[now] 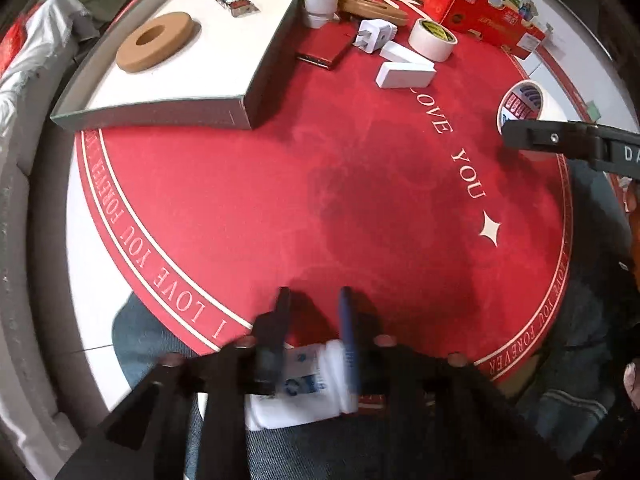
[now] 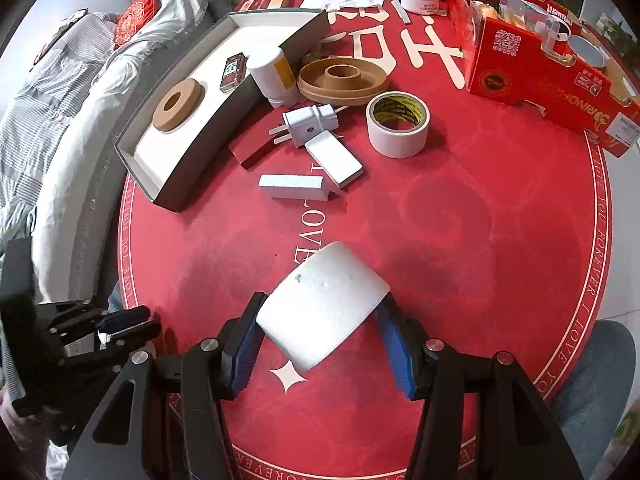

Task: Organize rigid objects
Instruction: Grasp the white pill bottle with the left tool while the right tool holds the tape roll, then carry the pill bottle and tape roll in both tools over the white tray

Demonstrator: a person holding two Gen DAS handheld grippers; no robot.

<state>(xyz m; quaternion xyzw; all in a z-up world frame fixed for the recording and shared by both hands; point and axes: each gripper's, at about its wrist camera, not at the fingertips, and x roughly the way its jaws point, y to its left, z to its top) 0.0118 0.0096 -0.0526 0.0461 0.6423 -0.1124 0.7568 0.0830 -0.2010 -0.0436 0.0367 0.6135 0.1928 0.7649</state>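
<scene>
My left gripper is shut on a white bottle with a blue label, held low over the near edge of the red round mat. It also shows in the right wrist view at the left. My right gripper is shut on a white tape roll above the mat; the same roll shows at the right of the left wrist view. A shallow grey box with a white floor holds a cork ring and a small dark tin.
Loose on the mat beyond the box: a white bottle, a white plug adapter, two white blocks, a cream tape roll, a round cork dish, a red booklet. A red carton stands at the back right.
</scene>
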